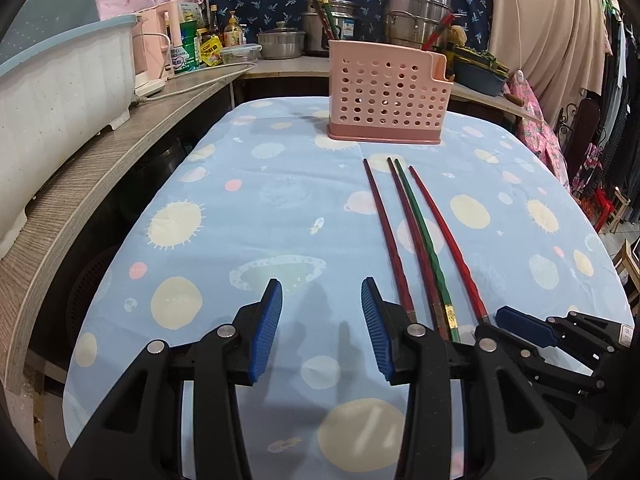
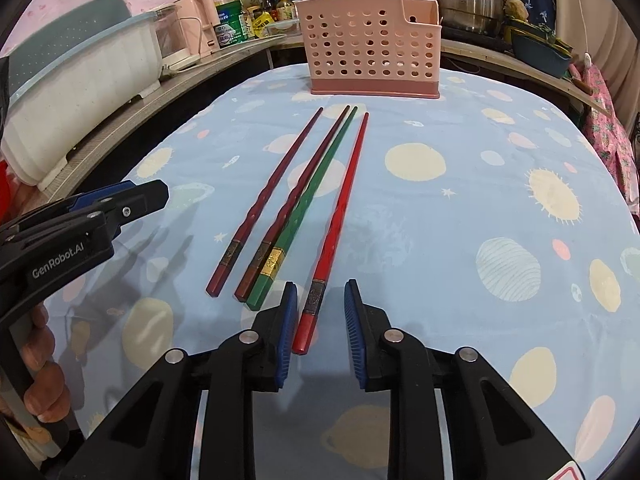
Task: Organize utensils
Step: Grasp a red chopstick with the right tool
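- Four chopsticks lie side by side on the tablecloth (image 1: 248, 200) in the left wrist view: two maroon (image 1: 385, 236), one green (image 1: 422, 240), one red (image 1: 446, 240), tips toward the pink holder (image 1: 386, 98) standing upright at the far end.
- Left gripper (image 1: 322, 330) hovers left of the sticks, fingers wide, holding nothing; right gripper (image 1: 520, 322) shows at the lower right, its opening impossible to tell there.
- Right wrist view: right gripper (image 2: 320, 330) stands open, fingers either side of the red stick's butt end, not touching.
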The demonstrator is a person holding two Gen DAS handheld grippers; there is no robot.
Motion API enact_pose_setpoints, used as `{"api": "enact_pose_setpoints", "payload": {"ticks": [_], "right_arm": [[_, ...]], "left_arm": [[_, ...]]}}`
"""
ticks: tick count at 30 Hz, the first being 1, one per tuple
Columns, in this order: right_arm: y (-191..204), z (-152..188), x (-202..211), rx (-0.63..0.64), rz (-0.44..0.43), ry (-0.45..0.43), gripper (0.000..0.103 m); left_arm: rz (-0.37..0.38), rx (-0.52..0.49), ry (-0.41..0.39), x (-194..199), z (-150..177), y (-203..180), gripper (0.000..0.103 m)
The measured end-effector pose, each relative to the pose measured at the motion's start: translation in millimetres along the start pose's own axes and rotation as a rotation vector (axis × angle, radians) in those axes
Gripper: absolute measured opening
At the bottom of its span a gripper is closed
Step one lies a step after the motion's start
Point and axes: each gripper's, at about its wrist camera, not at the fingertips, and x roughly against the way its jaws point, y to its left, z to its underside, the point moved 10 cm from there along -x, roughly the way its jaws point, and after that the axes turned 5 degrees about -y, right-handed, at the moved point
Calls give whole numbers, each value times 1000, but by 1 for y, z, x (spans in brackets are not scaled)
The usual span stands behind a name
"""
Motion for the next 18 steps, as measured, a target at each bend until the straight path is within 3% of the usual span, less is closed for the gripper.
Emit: {"api": "enact_pose_setpoints", "payload": {"ticks": [6, 18], "right_arm": [[-7, 1, 1, -8, 21, 2, 8], [-46, 6, 14, -94, 67, -22, 7]], "left_arm": [[14, -11, 13, -1, 6, -8, 39], [58, -34, 45, -7, 19, -32, 42]]}}
